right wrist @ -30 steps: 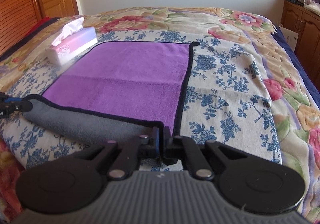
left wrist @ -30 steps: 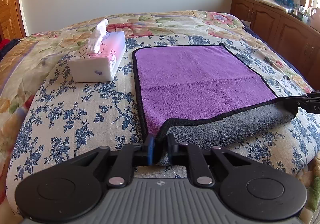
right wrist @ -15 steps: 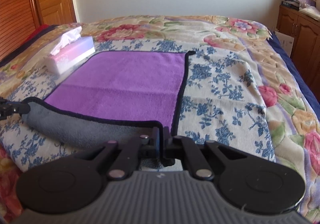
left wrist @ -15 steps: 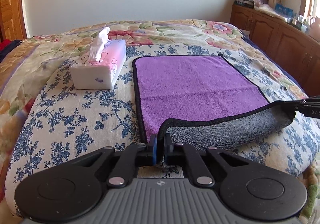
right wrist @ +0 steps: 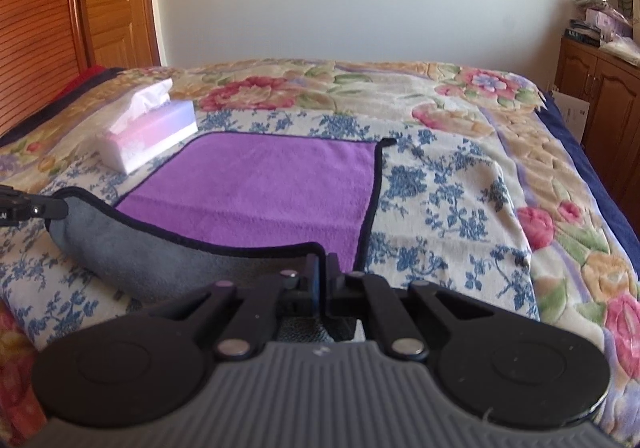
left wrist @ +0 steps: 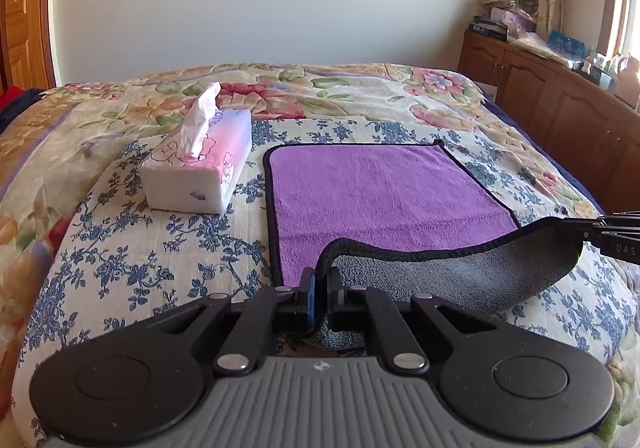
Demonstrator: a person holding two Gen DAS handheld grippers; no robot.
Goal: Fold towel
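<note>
A purple towel (left wrist: 380, 196) with a black hem and grey underside lies on the bed; it also shows in the right wrist view (right wrist: 272, 188). My left gripper (left wrist: 321, 280) is shut on the towel's near left corner. My right gripper (right wrist: 323, 268) is shut on the near right corner. Both hold the near edge lifted, so the grey underside (left wrist: 460, 276) hangs curled toward me between them. The far half lies flat. The right gripper shows at the right edge of the left wrist view (left wrist: 616, 236), the left gripper at the left edge of the right wrist view (right wrist: 28, 208).
A pink and white tissue box (left wrist: 200, 172) stands just left of the towel, also in the right wrist view (right wrist: 148, 136). The floral bedspread (left wrist: 120, 248) covers the bed. Wooden cabinets (left wrist: 560, 100) with clutter run along the right; a wooden door (right wrist: 108, 8) is far left.
Both grippers have risen and moved forward with the towel's near corners. The near edge is lifted higher and more grey underside shows, covering more of the purple.
</note>
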